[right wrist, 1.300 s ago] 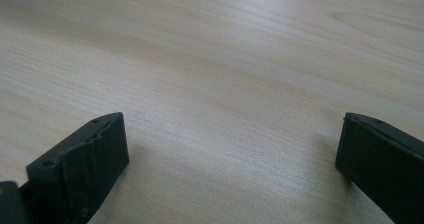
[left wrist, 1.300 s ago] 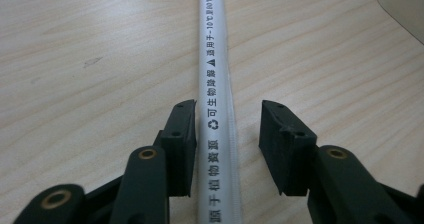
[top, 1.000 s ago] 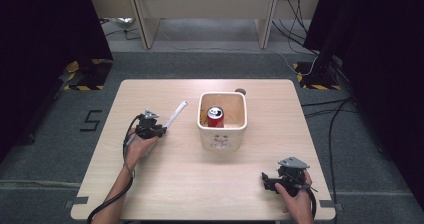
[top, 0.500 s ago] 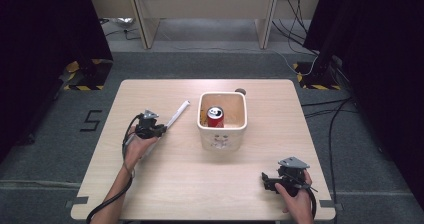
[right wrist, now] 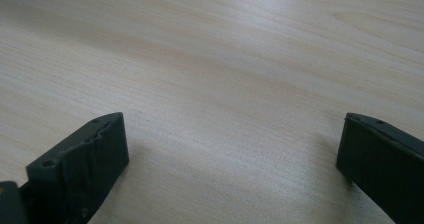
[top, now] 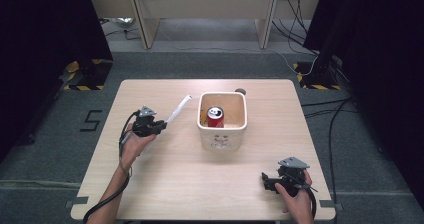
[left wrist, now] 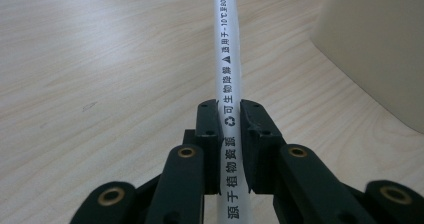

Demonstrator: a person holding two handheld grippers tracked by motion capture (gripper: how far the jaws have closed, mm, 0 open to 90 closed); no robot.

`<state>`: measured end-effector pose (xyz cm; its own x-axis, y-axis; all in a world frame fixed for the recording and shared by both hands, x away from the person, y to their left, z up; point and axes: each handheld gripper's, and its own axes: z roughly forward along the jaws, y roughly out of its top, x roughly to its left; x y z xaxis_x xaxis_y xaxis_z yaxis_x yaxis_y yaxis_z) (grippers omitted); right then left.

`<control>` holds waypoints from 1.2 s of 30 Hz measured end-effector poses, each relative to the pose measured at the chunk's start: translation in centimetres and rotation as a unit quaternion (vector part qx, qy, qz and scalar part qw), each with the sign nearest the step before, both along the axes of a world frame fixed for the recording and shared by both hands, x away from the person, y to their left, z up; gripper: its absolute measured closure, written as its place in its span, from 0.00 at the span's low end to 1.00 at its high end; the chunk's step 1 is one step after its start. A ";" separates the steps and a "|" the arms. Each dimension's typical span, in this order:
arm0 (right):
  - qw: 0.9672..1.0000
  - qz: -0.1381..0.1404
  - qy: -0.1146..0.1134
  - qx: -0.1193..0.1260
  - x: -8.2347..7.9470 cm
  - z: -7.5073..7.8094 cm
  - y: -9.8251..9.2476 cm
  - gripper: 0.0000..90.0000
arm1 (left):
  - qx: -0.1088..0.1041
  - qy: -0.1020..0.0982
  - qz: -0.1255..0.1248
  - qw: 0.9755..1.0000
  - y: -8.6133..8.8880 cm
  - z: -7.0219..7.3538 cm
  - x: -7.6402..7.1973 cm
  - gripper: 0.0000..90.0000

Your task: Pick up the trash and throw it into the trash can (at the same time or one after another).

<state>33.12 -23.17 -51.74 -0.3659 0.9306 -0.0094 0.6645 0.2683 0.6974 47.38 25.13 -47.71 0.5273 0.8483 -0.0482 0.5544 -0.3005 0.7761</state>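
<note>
Holding the white tube (left wrist: 227,74) in the left gripper (left wrist: 228,115): its fingers (left wrist: 206,124) have just been closing and now pinch the tube near its lower end, printed side up. From the high view the tube (top: 178,109) juts out from the left gripper (top: 161,125) toward the cream bin (top: 222,130), left of it and not touching. Tip looks clear of the surface (top: 165,184), though that's hard to confirm.

Likely step: lift and drop the tube into the bin beside the red can (top: 215,117).

- Grip sits far from the middle, so the long free end will sag or swing; move slowly and keep the wrist steady.
- Raise until the far tip clears the bin's near rim before going across.
- Aim for the open half of the bin, away from the can.
- Tilt tip-down, then release low.

Right gripper (right wrist: 232,149) rests near the right front corner, fingers (right wrist: 80,169) spread wide with nothing between them. Leave it parked.
</note>
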 end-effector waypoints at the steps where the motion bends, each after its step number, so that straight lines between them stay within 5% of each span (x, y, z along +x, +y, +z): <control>1: 1.000 -0.001 0.001 0.001 0.0 0.0 0.0 0.00 | 0.001 -0.002 -0.003 1.000 0.0 0.3 -0.1 0.88; 6: 1.000 0.000 0.000 0.000 0.0 0.0 0.0 0.00 | -0.003 -0.012 -0.010 1.000 0.2 1.6 -0.3 0.88; 12: 1.000 0.000 0.000 0.000 0.0 0.0 0.0 0.00 | -0.041 -0.014 -0.043 0.998 0.2 3.7 -0.8 0.88; 22: 1.000 -0.001 0.001 0.001 0.0 0.0 0.0 0.00 | -0.040 -0.045 -0.077 0.995 -0.3 8.1 -2.1 0.88; 36: 1.000 0.001 0.000 -0.001 0.0 0.0 0.0 0.00 | -0.041 -0.052 -0.126 0.990 -1.5 10.4 -3.4 0.88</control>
